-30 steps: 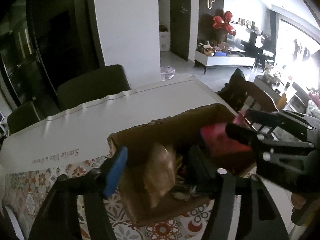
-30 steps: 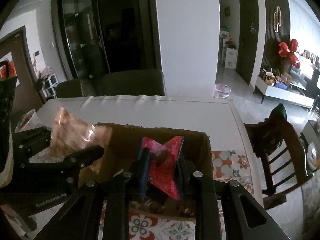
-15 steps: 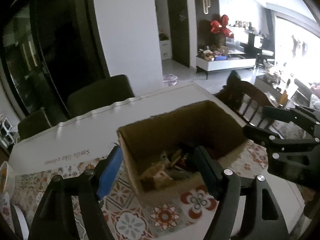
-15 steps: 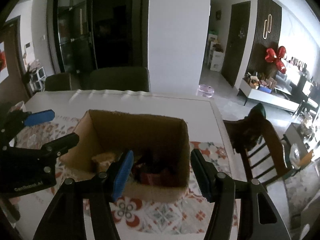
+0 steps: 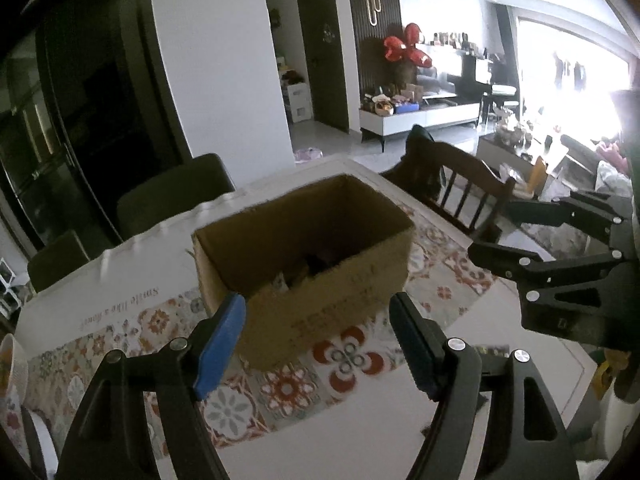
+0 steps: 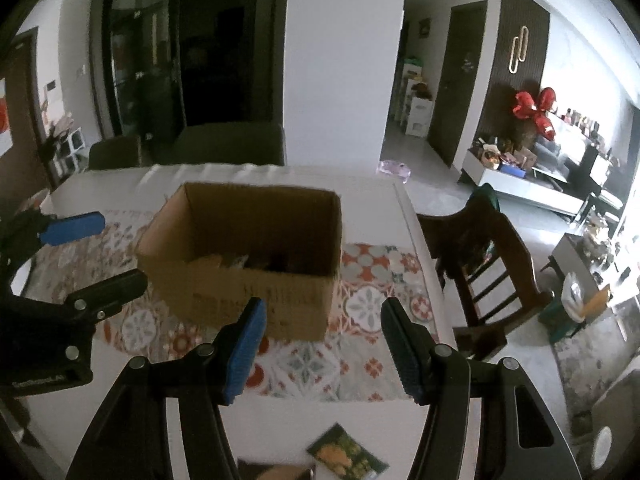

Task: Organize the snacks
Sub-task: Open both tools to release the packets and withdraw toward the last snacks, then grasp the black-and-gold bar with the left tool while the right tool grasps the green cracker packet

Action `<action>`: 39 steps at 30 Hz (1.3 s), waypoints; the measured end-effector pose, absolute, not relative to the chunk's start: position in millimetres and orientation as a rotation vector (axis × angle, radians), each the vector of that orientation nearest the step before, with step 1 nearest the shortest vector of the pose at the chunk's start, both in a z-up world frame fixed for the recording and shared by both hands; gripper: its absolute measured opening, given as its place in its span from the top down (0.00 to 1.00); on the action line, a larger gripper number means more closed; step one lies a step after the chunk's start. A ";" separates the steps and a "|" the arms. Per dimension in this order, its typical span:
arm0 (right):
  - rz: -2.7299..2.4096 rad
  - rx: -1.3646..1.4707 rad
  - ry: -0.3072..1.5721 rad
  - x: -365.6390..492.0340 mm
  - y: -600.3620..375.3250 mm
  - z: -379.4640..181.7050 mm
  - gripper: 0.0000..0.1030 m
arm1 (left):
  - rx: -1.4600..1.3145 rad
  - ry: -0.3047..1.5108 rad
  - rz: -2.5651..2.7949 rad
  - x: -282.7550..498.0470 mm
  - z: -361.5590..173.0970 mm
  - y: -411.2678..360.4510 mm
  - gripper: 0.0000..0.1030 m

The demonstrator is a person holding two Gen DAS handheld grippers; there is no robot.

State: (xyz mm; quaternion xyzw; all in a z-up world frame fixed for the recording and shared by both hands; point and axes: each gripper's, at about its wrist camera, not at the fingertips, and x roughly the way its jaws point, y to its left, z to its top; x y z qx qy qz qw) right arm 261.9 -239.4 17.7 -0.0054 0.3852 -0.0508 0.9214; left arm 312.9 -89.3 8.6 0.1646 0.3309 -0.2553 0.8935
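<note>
An open cardboard box stands on a patterned table runner, with several snack packets dimly visible inside. My left gripper is open and empty, pulled back in front of the box. My right gripper is open and empty, also in front of the box. A green snack packet lies on the white table near the front edge, below my right gripper. A brownish packet shows partly beside it.
The white table has dark chairs at its far side and a wooden chair at its right end. My right gripper also shows in the left wrist view. My left gripper shows in the right wrist view.
Both grippers let go of their snack packets into the box, opened, and pulled back and up away from the box.
</note>
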 end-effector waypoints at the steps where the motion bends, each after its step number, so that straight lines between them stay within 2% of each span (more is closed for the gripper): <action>1: -0.096 -0.014 0.796 258.2 -240.8 16.1 0.41 | 0.341 0.695 -0.518 308.9 6.1 -91.2 0.28; 21: 0.126 -0.129 0.966 207.2 -279.9 -45.4 0.41 | 0.218 0.983 -0.383 226.6 -71.7 -137.2 0.28; 36: 0.376 -0.229 1.187 195.8 -297.8 -125.7 0.41 | 0.130 1.133 -0.352 214.8 -129.5 -168.6 0.09; 38: 0.396 -0.240 1.193 195.3 -298.4 -131.3 0.36 | 0.121 1.148 -0.341 218.4 -133.6 -170.3 0.08; 39: 0.406 -0.249 1.187 194.5 -298.7 -133.8 0.29 | 0.113 1.156 -0.338 220.3 -136.0 -170.7 0.08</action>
